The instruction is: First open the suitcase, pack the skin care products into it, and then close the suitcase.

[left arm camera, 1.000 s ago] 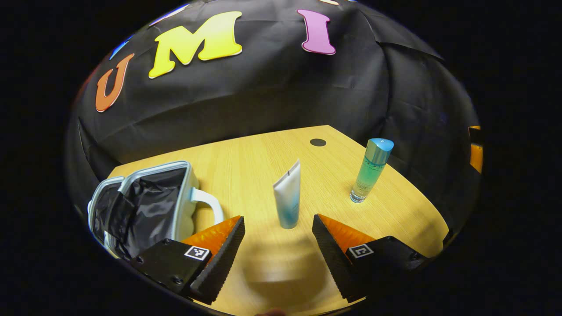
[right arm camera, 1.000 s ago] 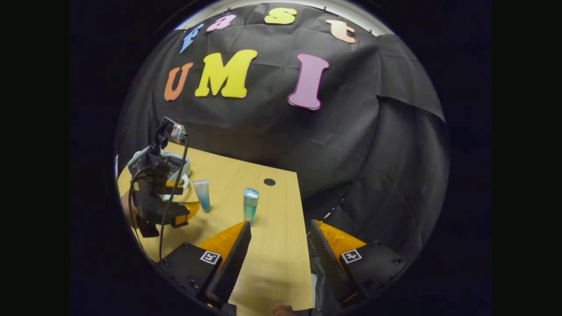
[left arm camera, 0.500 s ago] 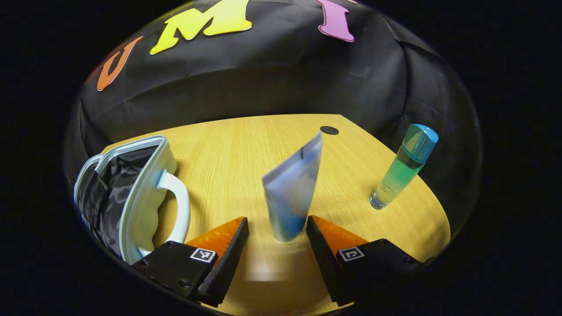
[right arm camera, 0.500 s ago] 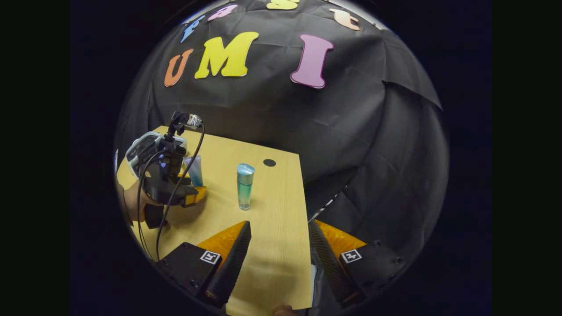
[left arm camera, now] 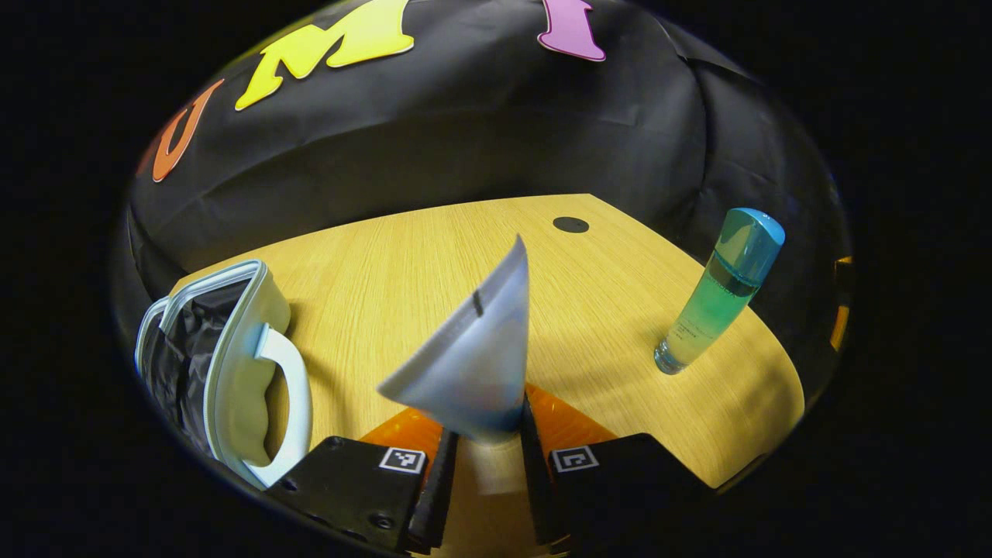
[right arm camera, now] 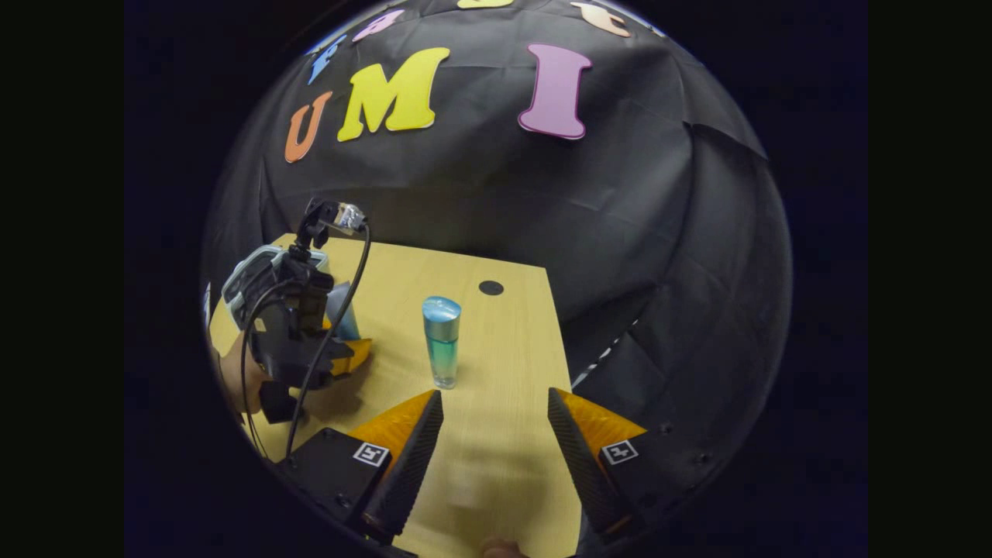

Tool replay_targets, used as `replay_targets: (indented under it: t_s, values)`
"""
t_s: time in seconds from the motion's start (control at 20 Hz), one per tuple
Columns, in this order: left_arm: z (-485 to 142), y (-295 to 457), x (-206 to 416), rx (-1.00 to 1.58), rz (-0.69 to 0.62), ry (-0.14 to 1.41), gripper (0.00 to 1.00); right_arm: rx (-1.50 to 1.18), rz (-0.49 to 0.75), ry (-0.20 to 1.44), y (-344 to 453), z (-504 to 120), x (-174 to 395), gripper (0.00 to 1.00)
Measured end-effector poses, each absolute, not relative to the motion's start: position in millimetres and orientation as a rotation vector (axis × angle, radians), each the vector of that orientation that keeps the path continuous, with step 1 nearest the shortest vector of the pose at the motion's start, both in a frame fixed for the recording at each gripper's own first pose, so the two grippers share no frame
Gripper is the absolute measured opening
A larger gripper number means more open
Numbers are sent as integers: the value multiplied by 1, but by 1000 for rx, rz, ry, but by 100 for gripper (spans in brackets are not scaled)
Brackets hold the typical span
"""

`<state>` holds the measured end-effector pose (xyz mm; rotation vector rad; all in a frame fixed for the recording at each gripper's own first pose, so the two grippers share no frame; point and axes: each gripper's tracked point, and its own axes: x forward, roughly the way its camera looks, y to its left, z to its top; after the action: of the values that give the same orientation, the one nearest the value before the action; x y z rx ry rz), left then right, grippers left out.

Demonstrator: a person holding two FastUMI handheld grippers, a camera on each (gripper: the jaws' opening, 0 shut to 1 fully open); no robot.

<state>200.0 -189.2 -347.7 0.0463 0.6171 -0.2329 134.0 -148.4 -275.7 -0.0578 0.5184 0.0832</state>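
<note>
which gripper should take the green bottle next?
Right, probably. The right gripper is open and empty, with the green bottle standing just ahead of its fingers. The left gripper is shut on the white tube, next to the open suitcase.

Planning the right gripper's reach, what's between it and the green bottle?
Bare tabletop: in the right gripper view the open right hand-held gripper faces the upright green bottle with nothing between.
</note>
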Motion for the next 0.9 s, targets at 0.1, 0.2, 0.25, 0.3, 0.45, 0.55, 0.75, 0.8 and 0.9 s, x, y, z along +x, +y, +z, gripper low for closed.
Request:
replay_targets:
  t_s: [0.1, 0.2, 0.25, 0.3, 0.45, 0.55, 0.75, 0.8, 0.9]
  values:
    - [-349, -189, 198, 35, -234, 624, 43, -66, 98, 515, -146, -278, 144, 80]
    - [-346, -187, 194, 23, -232, 630, 42, -68, 118, 510, -139, -280, 154, 81]
    - [-344, -186, 192, 13, -234, 628, 42, -65, 123, 510, -136, -283, 160, 81]
    - [-340, -185, 188, 2, -238, 628, 41, -59, 134, 512, -131, -286, 164, 81]
    - [-321, -176, 170, -15, -222, 639, 41, -43, 167, 539, -112, -303, 180, 81]
    - [-303, -170, 155, -37, -219, 632, 41, -47, 175, 544, -101, -313, 192, 81]
    - [-270, -145, 123, -50, -179, 619, 40, -2, 172, 559, -85, -333, 214, 81]
    - [-264, -136, 116, -52, -163, 619, 40, 13, 172, 567, -80, -339, 219, 80]
    - [-253, -114, 106, -48, -124, 613, 40, 14, 154, 582, -79, -349, 228, 75]
